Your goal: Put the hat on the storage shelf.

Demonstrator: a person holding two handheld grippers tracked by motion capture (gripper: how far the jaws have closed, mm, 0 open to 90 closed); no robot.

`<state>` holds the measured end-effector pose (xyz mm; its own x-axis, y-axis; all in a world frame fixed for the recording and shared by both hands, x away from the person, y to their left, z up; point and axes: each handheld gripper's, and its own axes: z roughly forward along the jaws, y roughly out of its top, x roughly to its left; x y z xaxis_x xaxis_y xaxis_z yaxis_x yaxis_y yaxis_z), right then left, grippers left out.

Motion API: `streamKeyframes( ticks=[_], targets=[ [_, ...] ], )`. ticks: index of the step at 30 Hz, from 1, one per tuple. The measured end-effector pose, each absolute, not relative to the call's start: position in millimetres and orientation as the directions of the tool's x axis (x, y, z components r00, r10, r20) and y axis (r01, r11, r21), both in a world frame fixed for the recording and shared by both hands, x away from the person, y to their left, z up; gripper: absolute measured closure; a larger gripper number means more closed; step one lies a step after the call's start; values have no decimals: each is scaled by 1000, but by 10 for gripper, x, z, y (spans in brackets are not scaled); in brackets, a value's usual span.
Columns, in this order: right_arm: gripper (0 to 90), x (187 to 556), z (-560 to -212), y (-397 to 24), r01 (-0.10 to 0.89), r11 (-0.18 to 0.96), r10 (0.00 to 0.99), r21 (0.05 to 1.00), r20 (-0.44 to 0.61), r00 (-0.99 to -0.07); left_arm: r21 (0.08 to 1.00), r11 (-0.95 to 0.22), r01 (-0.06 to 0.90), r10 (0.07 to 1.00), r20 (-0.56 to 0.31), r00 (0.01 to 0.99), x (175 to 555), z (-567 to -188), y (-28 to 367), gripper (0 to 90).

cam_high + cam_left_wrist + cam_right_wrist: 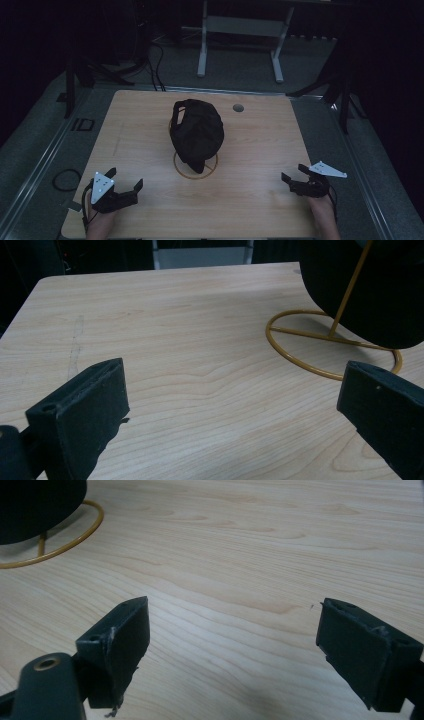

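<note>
Looking down from the high view, you saw a black cap (197,132) draped on a gold wire stand (195,167) at table centre; left gripper (123,189) at 7 o'clock, right gripper (293,177) at 4 o'clock, jaws apart, both empty. Left gripper view: the stand's ring (320,352) lay at 2 o'clock. Right gripper view: the cap (40,505) sat at 10 o'clock. Soft, light fabric likely; you were best advised to pinch the brim.

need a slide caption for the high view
Black cap on a gold wire stand at the centre of a wooden table, left gripper and right gripper open at the near corners.
</note>
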<state>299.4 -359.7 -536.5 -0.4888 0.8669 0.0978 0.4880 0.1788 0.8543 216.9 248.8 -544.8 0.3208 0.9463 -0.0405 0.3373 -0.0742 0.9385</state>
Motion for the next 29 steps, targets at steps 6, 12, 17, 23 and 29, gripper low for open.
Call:
streamKeyframes(
  ticks=[6,12,17,23,29],
  targets=[
    [138,2905,-5406,-3652,493,178,880,852,87,-467,938,-75,338,947,-40,319,2168,-5449,2491,6],
    [140,2804,-5463,-3749,501,157,898,851,88,-432,938,-75,338,947,-40,320,2168,-5450,2490,6],
    [143,2778,-5497,-3824,505,118,913,855,107,-394,937,-82,339,946,-34,322,2164,-5450,2482,6],
    [142,2794,-5509,-3830,507,120,916,853,101,-387,937,-80,340,946,-36,322,2156,-5453,2478,6],
    [143,2803,-5512,-3837,508,121,916,853,101,-388,937,-81,340,946,-35,322,2151,-5456,2478,6]
  ],
)
